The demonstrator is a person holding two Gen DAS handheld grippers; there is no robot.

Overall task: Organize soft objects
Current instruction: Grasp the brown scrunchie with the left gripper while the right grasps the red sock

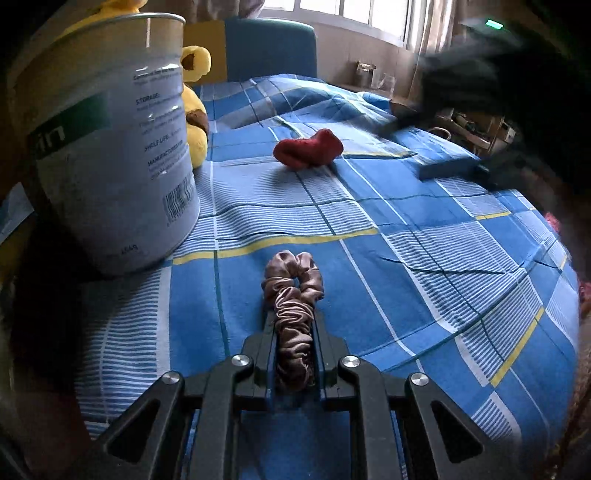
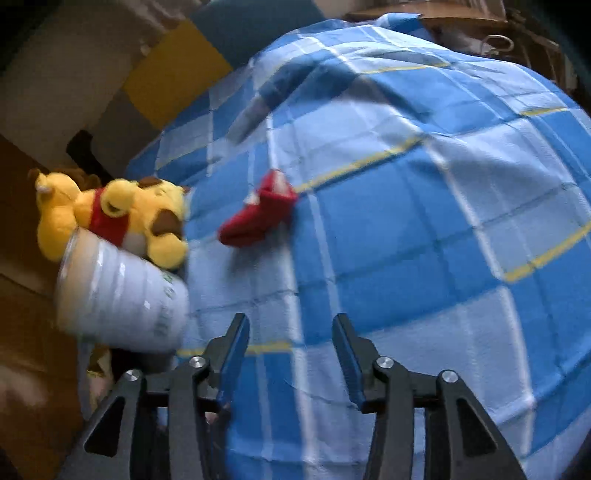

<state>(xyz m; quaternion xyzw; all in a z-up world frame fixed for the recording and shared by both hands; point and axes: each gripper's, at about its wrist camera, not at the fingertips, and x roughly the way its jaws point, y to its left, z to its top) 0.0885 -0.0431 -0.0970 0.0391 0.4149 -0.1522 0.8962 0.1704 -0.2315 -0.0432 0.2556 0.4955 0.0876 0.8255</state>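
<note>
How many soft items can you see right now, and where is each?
3. A pink satin scrunchie clamped in the left gripper, a red sock lying mid-bedsheet, and a yellow bear plush behind the tin can. Others may be hidden.

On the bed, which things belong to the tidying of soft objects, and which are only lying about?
For the job:
- pink scrunchie, clamped in the left tongs
- red sock, lying on the sheet
- yellow plush bear
- white tin, probably the container
- right tongs, open and empty

Just lying about:
- checked bedsheet
- window
</note>
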